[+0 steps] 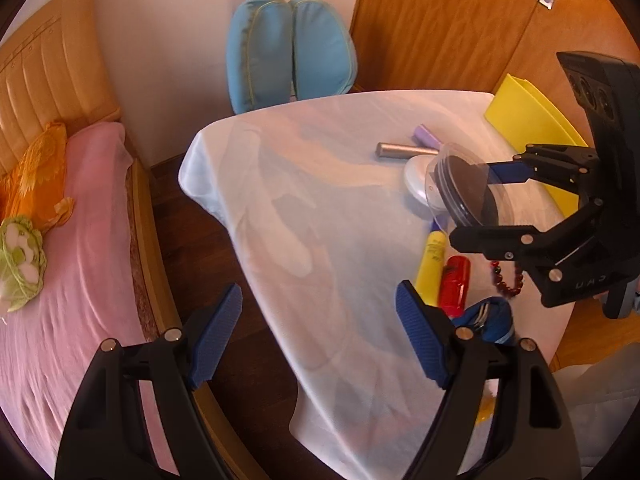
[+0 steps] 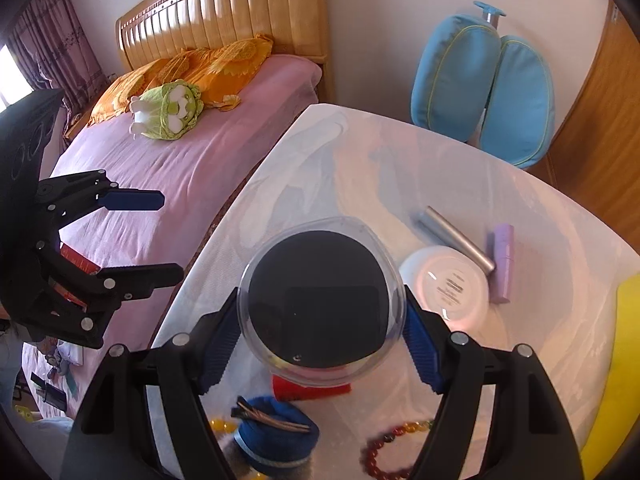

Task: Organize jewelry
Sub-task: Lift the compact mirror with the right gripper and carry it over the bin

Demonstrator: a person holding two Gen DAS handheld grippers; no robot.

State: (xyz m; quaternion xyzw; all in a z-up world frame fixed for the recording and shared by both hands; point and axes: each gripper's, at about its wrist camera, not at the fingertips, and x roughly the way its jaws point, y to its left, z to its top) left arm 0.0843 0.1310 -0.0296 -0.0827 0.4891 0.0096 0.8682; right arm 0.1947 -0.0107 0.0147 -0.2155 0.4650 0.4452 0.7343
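Right wrist view: our right tongs pinch a clear round container w/ black lid at centre frame, pads on both sides, container lifted clear of the desk. Just below it, lower frame: red bead bracelet, blue pouch w/ hair clip on top, amber beads at its left. We judge: container picked up, beads not yet in. Next calls for getting it open, prob w/ left tongs, spread wide & empty at mid-left. Farther: white jar, metal tube, lilac tube mid-right. White cloth covers desk. Beyond: pink bed upper left, blue cushioned chair upper right.
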